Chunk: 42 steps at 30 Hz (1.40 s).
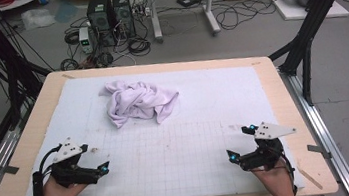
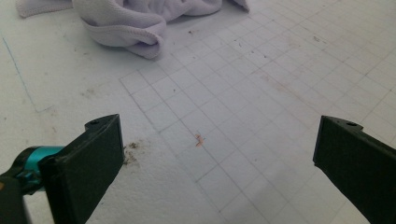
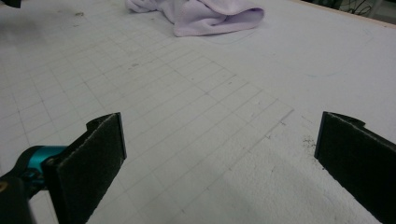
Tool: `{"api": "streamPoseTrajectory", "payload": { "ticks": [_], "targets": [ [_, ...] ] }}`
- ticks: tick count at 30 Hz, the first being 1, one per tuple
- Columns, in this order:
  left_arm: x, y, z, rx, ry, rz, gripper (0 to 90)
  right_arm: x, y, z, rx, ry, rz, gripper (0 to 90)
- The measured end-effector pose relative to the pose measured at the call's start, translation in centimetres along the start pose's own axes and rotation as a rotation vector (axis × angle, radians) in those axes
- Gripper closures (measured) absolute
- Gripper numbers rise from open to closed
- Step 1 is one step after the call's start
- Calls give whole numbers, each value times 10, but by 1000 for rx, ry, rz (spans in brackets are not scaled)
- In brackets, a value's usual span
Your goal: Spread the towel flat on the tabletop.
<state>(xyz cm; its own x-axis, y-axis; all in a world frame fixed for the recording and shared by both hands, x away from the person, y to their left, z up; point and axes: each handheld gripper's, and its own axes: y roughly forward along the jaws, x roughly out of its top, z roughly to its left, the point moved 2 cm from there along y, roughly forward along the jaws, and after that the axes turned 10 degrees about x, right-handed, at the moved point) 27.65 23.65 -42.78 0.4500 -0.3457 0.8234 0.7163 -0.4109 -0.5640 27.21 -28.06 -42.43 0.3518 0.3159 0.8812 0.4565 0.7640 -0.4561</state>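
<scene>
L claw & R claw wide, empty; crumpled soft lilac cloth on gridded white foam mat.

No readable text or labels, seemingly

Soft, even light from above, bright white mat, faint shadows, no glare, close black jaws a bit blurry

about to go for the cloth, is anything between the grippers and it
Nothing visible. Bare gridded mat lies between the crumpled lilac cloth and both the left gripper and right gripper, whose jaws stand open.
</scene>
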Motion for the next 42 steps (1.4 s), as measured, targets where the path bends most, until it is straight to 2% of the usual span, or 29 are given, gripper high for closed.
{"api": "streamPoseTrajectory", "payload": {
  "ticks": [2, 6, 11, 23, 32, 42],
  "targets": [
    [0, 1, 0, -3, 15, 6, 23, 0, 0, -1, -1, -2, -2, 10],
    [0, 2, 0, -4, 20, 9, 23, 0, 0, -2, 1, -4, -2, 10],
    [0, 1, 0, 1, 6, 1, 24, 0, 1, 0, 2, -1, 0, 10],
    [0, 1, 0, -6, 19, 3, 23, -1, 0, 1, -2, 2, -3, 10],
    [0, 2, -1, -10, 11, 0, 23, -1, 1, 3, -2, -1, -3, 10],
    [0, 3, -2, -16, 15, 2, 31, 3, 10, 1, 9, -1, 9, 10]
  ]
}}
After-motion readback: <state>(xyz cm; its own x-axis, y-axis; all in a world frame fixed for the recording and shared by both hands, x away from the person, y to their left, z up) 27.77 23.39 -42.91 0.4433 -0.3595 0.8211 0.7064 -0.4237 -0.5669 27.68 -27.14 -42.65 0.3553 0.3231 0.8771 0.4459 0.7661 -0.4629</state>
